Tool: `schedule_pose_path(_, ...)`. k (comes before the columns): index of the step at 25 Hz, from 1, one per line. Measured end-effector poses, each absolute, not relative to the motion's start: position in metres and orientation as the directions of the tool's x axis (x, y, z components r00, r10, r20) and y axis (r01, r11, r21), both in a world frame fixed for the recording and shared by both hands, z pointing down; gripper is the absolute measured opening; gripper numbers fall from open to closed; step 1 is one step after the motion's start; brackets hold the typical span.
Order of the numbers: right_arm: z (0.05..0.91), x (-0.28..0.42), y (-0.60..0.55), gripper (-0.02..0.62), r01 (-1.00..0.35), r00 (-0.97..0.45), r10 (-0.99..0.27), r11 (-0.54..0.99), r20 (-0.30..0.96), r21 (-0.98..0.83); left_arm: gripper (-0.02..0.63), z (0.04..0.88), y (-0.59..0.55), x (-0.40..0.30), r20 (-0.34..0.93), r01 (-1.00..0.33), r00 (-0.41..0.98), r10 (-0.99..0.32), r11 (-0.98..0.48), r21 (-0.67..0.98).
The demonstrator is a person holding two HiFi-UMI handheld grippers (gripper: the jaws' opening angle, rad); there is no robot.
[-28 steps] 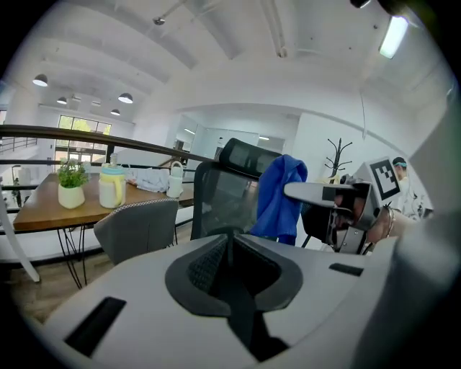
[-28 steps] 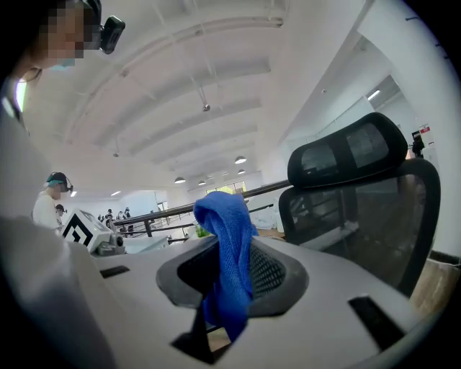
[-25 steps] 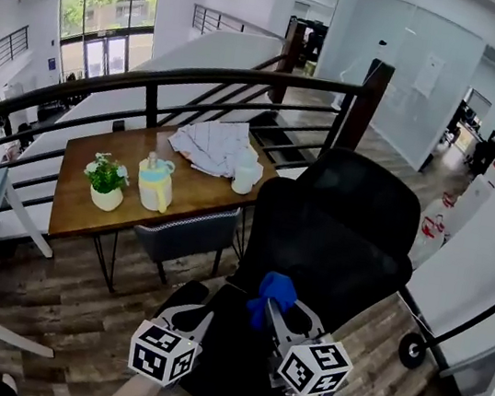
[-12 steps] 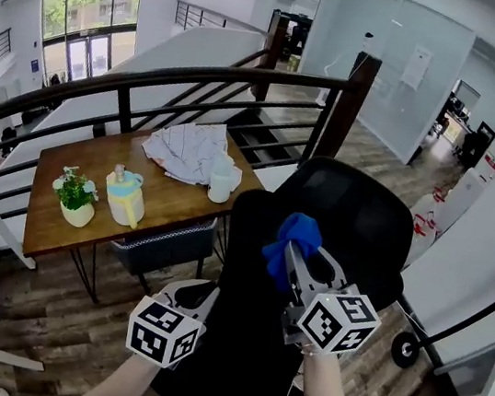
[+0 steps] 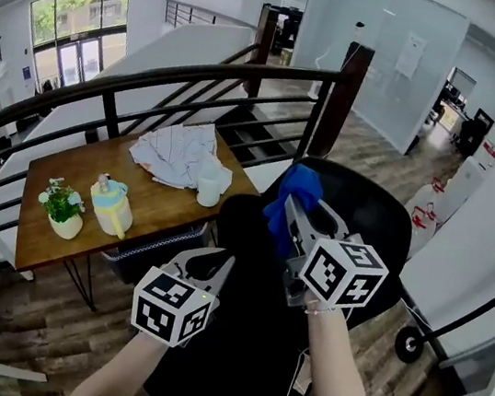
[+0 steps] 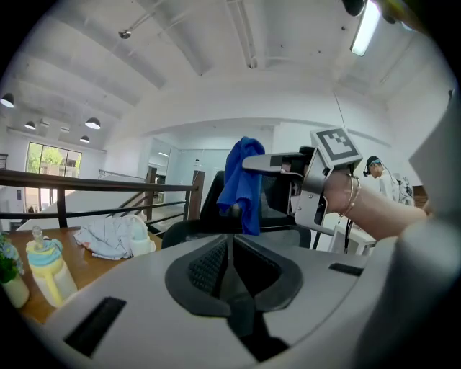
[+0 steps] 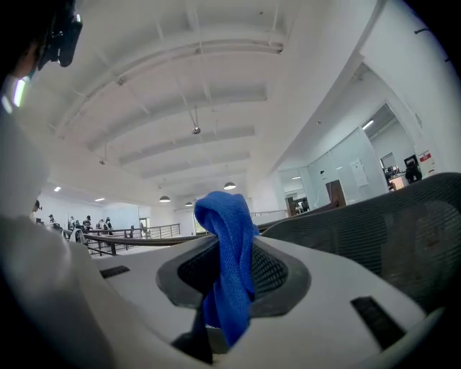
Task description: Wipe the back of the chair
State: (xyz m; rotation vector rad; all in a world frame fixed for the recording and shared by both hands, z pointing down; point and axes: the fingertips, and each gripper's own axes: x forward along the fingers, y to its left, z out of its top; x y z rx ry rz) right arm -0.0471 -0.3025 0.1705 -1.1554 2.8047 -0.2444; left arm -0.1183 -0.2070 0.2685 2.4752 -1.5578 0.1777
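A black mesh office chair (image 5: 357, 210) stands in front of me, its back (image 7: 389, 223) filling the right of the right gripper view. My right gripper (image 5: 299, 212) is shut on a blue cloth (image 5: 293, 195) and is raised near the top of the chair back. In the left gripper view the blue cloth (image 6: 241, 184) hangs from the right gripper (image 6: 277, 164) ahead. My left gripper (image 5: 216, 267) sits lower left, beside the chair back, shut with nothing between its jaws.
A wooden table (image 5: 73, 183) at the left carries a small potted plant (image 5: 62, 207), a yellow jug (image 5: 111, 204), a white cup (image 5: 208, 186) and a striped cloth (image 5: 176, 148). A dark railing (image 5: 201, 78) runs behind it. A grey seat (image 5: 157, 239) is tucked under the table.
Both grippers have risen; the right one carried the blue cloth up from the lower chair back to near its top. The view has shifted slightly, so the table now sits further left.
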Motion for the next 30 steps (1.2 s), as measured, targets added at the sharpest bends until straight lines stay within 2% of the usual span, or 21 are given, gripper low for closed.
schedule_pose_path(9, 0.192, -0.047, -0.341, 0.106, -0.728, -0.676, -0.735, 0.656, 0.052, -0.200, 0.035, 0.251, -0.245, -0.101, 0.182, -0.894, 0.448, -0.875, -0.440, 0.084)
schedule_pose_path(20, 0.197, -0.022, -0.344, 0.106, -0.754, -0.641, -0.766, 0.617, 0.049, -0.225, 0.035, 0.243, -0.261, -0.086, 0.152, -0.889, 0.456, -0.877, -0.441, 0.125)
schedule_pose_path(30, 0.204, 0.028, -0.345, 0.106, -0.826, -0.535, -0.844, 0.510, 0.045, -0.240, 0.035, 0.241, -0.258, -0.055, 0.131, -0.827, 0.555, -0.822, -0.527, 0.198)
